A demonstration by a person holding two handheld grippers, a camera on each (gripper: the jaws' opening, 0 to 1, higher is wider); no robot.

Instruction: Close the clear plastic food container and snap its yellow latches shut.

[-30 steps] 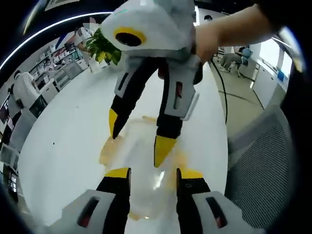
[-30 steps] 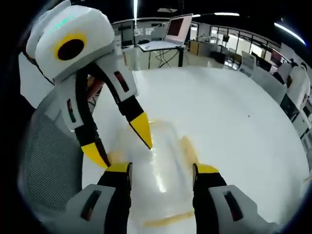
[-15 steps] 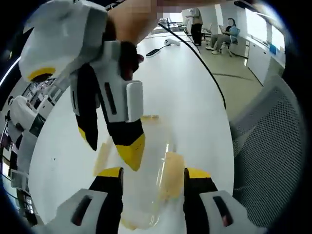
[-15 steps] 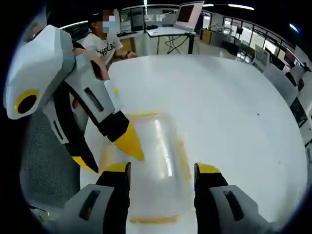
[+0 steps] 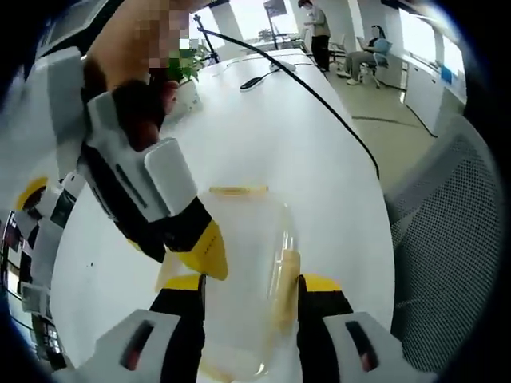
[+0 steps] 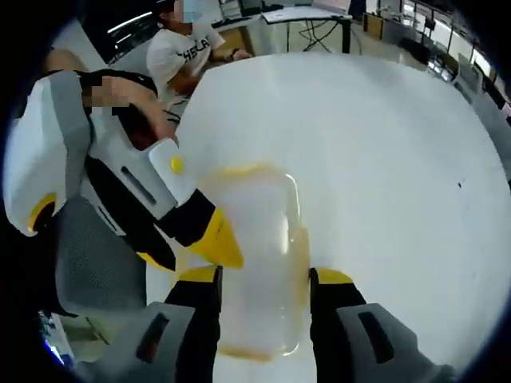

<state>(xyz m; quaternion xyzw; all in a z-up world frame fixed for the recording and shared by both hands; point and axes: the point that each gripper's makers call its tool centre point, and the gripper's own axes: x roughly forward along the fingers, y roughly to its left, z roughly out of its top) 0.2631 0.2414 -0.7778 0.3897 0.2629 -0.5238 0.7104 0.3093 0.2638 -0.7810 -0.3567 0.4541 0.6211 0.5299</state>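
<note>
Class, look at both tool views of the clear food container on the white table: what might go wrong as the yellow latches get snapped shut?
1. Both tools crowd the clear container: the left tool presses at one side while the right tool straddles it, so they may collide.
2. The container sits on a smooth white table; a push on a yellow latch could slide it rather than snap it.
3. The clear lid is hard to see, so misalignment may go unnoticed.

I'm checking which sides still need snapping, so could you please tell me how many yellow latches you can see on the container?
3: one latch on the far end, one on the right long side, one on the near end. Any left-side latch may be hidden behind the other gripper.
</note>
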